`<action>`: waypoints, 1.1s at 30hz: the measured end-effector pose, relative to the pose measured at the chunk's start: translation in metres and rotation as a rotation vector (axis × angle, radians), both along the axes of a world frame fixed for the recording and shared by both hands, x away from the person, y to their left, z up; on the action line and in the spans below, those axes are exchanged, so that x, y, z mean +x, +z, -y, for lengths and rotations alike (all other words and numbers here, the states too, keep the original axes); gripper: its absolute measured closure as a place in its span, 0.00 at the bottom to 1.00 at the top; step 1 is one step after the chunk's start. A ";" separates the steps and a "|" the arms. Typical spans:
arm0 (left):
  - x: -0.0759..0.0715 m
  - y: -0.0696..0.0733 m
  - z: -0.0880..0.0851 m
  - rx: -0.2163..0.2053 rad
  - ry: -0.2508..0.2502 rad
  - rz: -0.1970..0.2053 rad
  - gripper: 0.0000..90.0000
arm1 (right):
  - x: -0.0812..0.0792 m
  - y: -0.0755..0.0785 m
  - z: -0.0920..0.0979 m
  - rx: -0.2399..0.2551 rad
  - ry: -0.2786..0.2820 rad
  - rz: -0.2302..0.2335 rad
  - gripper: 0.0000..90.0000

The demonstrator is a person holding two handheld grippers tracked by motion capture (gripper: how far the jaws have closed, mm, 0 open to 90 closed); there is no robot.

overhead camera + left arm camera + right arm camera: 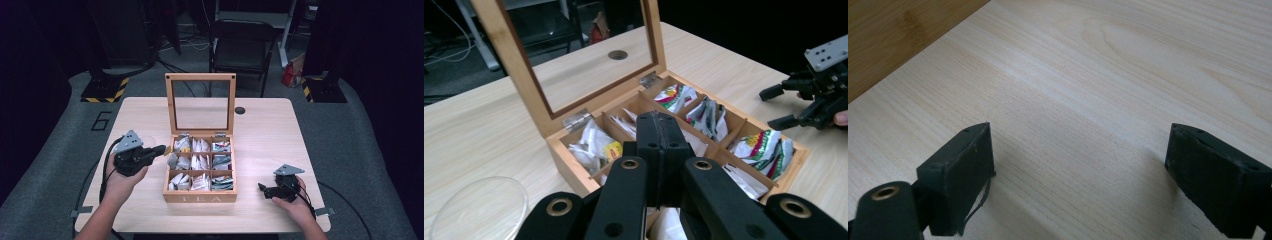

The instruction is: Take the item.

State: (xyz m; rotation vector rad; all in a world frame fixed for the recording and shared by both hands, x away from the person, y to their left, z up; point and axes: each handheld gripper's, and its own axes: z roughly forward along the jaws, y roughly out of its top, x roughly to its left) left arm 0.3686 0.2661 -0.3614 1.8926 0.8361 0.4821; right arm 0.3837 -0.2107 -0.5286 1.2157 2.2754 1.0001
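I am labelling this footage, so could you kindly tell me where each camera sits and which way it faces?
High view: above the near edge, looking down at the tea box; forearms, both claws.
Left gripper view: on the left claw, shut, facing the tea box.
Right gripper view: on the right claw, open, facing the table.
High and left share the box.

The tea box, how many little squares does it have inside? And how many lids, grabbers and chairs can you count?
Compartments in the tea box: 9, all holding tea bags
Glass lid, standing open: 1
Grippers: 2, left gripper shut, right gripper open
Chair behind the table: 1
Total: 13
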 end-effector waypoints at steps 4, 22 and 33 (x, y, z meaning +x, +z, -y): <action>0.003 0.004 -0.007 -0.008 0.022 0.010 1.00 | 0.000 0.000 0.000 0.000 0.000 0.000 0.13; 0.019 0.009 -0.035 -0.022 0.112 0.002 1.00 | 0.000 0.000 0.000 0.000 0.000 0.000 0.13; 0.028 0.010 -0.047 -0.029 0.156 -0.003 1.00 | 0.000 0.000 0.000 0.000 0.000 0.000 0.13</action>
